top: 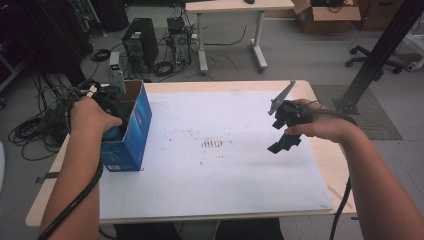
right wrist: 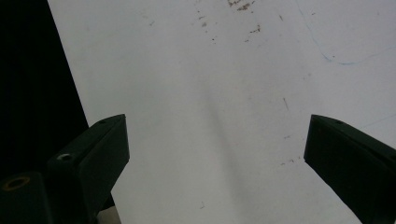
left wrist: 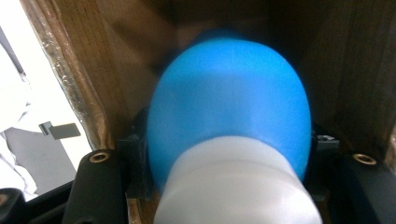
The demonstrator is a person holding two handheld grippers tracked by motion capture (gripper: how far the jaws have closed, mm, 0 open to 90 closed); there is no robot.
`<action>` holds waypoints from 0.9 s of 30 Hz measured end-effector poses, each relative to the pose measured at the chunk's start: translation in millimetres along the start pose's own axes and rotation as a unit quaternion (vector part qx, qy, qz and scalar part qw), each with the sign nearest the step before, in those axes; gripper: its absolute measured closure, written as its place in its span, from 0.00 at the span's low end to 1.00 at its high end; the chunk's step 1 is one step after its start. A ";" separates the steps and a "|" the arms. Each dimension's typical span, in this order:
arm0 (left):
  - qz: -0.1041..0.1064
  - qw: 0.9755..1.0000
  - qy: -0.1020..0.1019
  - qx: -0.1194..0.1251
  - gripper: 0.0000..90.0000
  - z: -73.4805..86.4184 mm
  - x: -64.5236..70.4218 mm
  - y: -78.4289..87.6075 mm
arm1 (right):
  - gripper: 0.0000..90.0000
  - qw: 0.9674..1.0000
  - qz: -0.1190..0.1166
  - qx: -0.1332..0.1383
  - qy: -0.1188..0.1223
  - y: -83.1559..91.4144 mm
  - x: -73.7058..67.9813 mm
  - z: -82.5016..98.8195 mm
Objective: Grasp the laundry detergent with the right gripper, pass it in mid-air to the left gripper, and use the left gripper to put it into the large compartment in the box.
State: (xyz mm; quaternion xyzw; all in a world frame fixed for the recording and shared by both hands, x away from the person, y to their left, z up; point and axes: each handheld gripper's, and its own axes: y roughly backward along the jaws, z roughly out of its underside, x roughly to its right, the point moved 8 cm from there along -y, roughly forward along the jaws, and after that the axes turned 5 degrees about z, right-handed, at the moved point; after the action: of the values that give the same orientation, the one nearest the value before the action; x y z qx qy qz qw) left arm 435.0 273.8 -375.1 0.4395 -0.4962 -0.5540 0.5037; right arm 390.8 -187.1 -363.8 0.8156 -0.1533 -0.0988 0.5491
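Blue-and-white object [left wrist: 231, 121] between jaws, inside box [left wrist: 84, 70]

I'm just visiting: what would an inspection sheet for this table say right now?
Surface: white sheet on the table, with brown smudges mid-sheet.
Job's things: blue box standing open-topped at the left; blue and white object held inside it.
Clutter: nothing seen.
Grippers: left gripper shut on the object inside the box; right gripper open, empty, over the sheet.
Cables: one trails along each forearm; tangle on the floor, left.
Surroundings: computer towers, desk, cardboard carton.
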 end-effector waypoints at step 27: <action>0.004 1.000 -0.004 0.030 0.32 6.1 3.4 21.3 | 0.08 1.000 0.002 0.004 0.001 1.1 0.3 0.7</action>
State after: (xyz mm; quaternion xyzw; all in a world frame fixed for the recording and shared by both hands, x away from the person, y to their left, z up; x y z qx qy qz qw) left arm 431.3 271.1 -353.1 0.4499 -0.5163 -0.5391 0.4902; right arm 390.7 -188.2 -363.1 0.8177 -0.1545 -0.0966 0.5461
